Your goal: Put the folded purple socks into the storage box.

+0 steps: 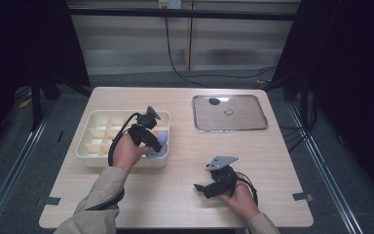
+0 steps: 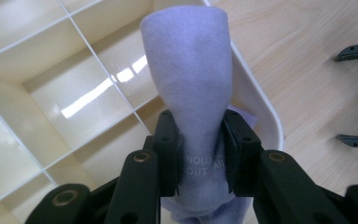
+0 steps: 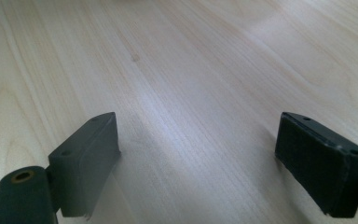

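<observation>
Placement remained unfinished: my left hand-held gripper (image 2: 199, 154) pinched the rolled lilac fabric sock (image 2: 191, 79) above the cream plastic divided tray (image 2: 42, 93); my right hand-held gripper (image 3: 198, 163) rested spread, empty.

bare table (image 1: 185, 161) between hands, free passage; divided bin (image 1: 93, 127) walls hem left side; tray (image 1: 260, 127) far right.

Pale woven letters on the sock (image 2: 193, 88), low in the frame's centre, read partly "NOLD" above "OUT AR"; the rest is hidden by the jaws.
</observation>
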{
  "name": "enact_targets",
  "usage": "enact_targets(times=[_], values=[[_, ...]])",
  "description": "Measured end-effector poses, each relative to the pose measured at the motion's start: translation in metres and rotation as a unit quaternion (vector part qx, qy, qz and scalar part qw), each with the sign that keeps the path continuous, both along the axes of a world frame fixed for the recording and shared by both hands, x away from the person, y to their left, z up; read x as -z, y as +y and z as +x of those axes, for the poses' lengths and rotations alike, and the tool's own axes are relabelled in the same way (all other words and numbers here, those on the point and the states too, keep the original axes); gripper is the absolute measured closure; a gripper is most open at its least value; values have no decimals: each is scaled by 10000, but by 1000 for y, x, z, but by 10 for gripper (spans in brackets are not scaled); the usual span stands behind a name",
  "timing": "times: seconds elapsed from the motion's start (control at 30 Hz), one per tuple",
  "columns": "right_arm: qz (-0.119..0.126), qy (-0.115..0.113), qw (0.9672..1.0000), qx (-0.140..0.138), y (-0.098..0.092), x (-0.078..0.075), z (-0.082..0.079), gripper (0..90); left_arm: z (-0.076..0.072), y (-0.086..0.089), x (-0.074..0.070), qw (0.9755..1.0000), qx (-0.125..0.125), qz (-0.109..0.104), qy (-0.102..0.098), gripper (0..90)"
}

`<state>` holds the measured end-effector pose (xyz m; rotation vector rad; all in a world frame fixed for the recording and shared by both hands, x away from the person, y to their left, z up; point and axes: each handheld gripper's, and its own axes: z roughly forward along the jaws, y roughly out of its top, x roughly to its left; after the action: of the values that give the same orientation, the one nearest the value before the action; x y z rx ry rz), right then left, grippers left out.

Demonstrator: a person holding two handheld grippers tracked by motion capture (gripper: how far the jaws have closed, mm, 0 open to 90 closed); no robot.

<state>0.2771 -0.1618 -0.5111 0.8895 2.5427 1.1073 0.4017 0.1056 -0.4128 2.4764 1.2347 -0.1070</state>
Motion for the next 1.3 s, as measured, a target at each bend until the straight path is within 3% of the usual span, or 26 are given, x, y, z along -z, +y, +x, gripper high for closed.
enact_targets(times=[1.3], values=[[-5, 8, 10000, -11, 1, 0, -1, 128, 1, -10, 18, 9996, -5, 252, 115, 707]])
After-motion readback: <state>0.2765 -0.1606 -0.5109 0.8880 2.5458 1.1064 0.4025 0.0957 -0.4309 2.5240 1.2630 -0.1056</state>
